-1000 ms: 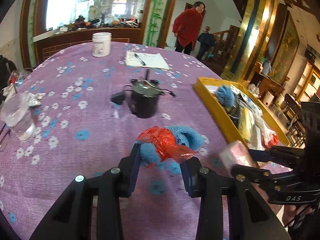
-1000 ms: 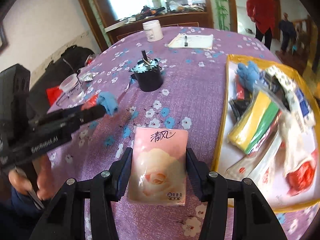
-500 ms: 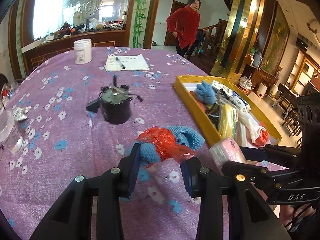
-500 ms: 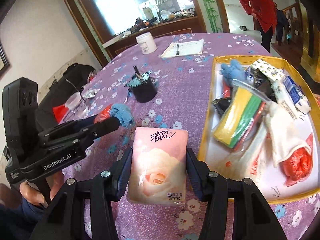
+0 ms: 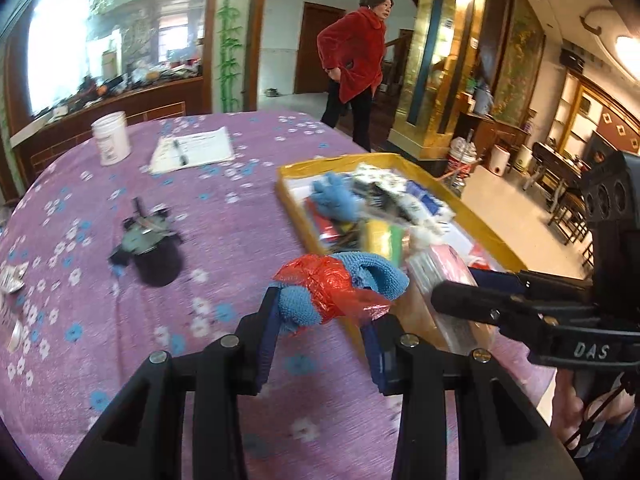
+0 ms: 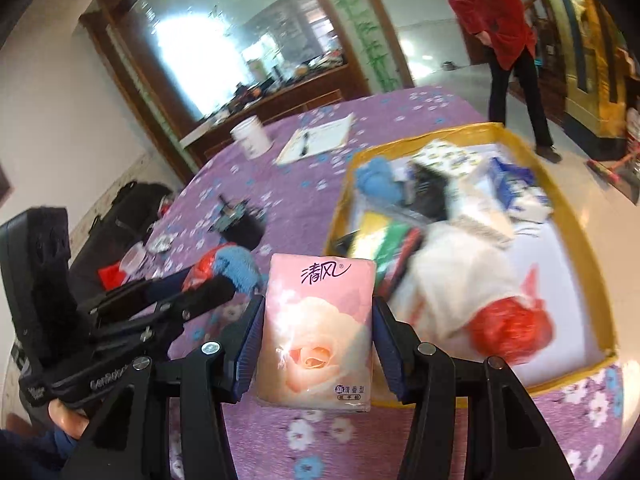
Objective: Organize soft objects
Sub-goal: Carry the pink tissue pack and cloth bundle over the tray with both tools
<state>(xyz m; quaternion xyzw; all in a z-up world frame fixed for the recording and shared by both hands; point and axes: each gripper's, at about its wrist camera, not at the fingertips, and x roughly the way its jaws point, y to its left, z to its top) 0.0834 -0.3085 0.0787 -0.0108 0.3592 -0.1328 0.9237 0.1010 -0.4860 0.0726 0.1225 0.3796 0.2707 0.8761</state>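
- The yellow tray [image 6: 592, 280], at the right of the frame, already held a heap of soft things.
- The left gripper [image 5: 320, 320] gripped a blue cloth [image 5: 304, 304] above the desk [image 5: 160, 320].
- The right gripper [image 6: 316, 320] clasped a tissue pack [image 6: 316, 332] at the tray's near edge; both looked left to drop in.

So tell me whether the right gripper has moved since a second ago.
Yes. The right gripper has carried the tissue pack rightward, over the yellow tray's near edge.
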